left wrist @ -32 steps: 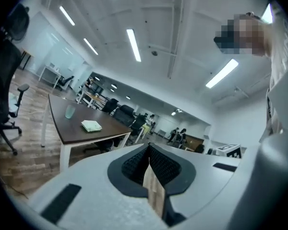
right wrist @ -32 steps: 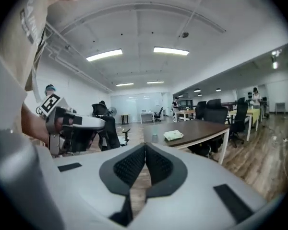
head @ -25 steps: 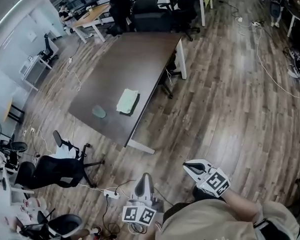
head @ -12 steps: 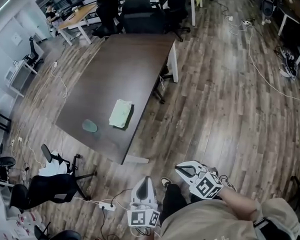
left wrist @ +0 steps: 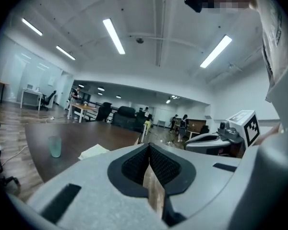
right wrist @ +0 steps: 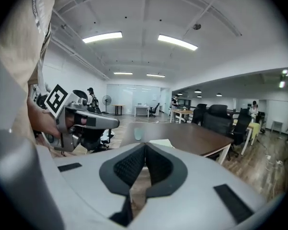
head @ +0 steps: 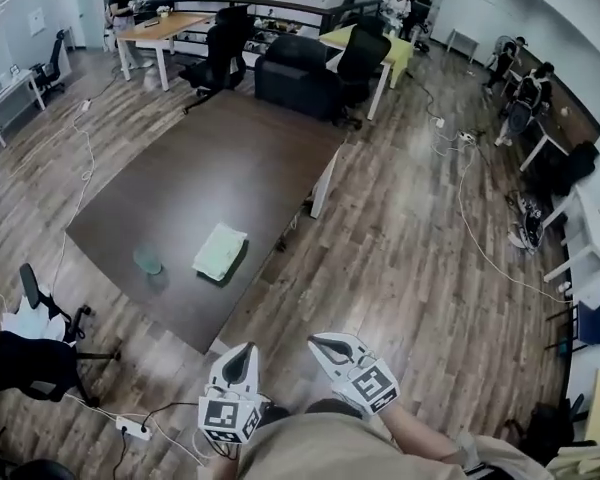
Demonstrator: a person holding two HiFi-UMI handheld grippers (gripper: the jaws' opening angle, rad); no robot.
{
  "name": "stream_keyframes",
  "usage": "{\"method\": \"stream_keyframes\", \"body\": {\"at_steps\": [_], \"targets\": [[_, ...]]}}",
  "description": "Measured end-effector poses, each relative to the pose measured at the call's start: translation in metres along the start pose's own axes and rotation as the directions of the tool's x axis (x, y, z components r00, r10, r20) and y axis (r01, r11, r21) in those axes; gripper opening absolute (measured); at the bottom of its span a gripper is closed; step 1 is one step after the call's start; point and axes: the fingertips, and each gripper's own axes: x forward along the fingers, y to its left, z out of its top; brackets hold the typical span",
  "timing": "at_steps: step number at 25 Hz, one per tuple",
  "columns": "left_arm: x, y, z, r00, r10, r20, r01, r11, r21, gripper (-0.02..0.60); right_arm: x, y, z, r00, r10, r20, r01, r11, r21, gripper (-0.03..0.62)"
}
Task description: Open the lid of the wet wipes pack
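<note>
The pale green wet wipes pack (head: 220,251) lies flat on the dark brown table (head: 210,168), near its front end, lid closed as far as I can tell. Both grippers are held low over the wooden floor, well short of the table. My left gripper (head: 245,352) is shut and holds nothing; from it the pack (left wrist: 95,151) shows small and far ahead to the left. My right gripper (head: 320,344) is also shut and empty, with the pack (right wrist: 159,142) just above its jaw tips, far off.
A translucent green cup (head: 147,261) stands on the table left of the pack. A black office chair (head: 30,353) sits at the lower left beside a power strip (head: 135,428) and cables. More chairs, desks and people are at the far end of the room.
The head view has swung and lifted, so more of the room shows. The table and pack have slid left and lower in the picture. Both grippers have shifted left, still shut.
</note>
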Motion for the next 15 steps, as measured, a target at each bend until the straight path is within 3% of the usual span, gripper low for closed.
{"method": "stream_keyframes", "body": {"at_steps": [4, 9, 15], "targets": [[-0.006, 0.021, -0.022, 0.998, 0.002, -0.064, -0.006, 0.998, -0.061, 0.009, 0.008, 0.001, -0.016, 0.998, -0.045, -0.036, 0.049, 0.989, 0.142, 0.014], [-0.002, 0.06, -0.044, 0.997, 0.016, -0.079, -0.024, 0.994, -0.104, 0.009, 0.037, 0.004, -0.037, 0.991, -0.006, -0.13, 0.019, 0.995, 0.1, 0.014], [0.015, 0.1, -0.062, 0.989, 0.087, -0.12, -0.107, 0.98, -0.169, 0.009, 0.065, -0.012, -0.043, 0.985, 0.045, -0.165, -0.017, 0.986, 0.169, 0.014]]}}
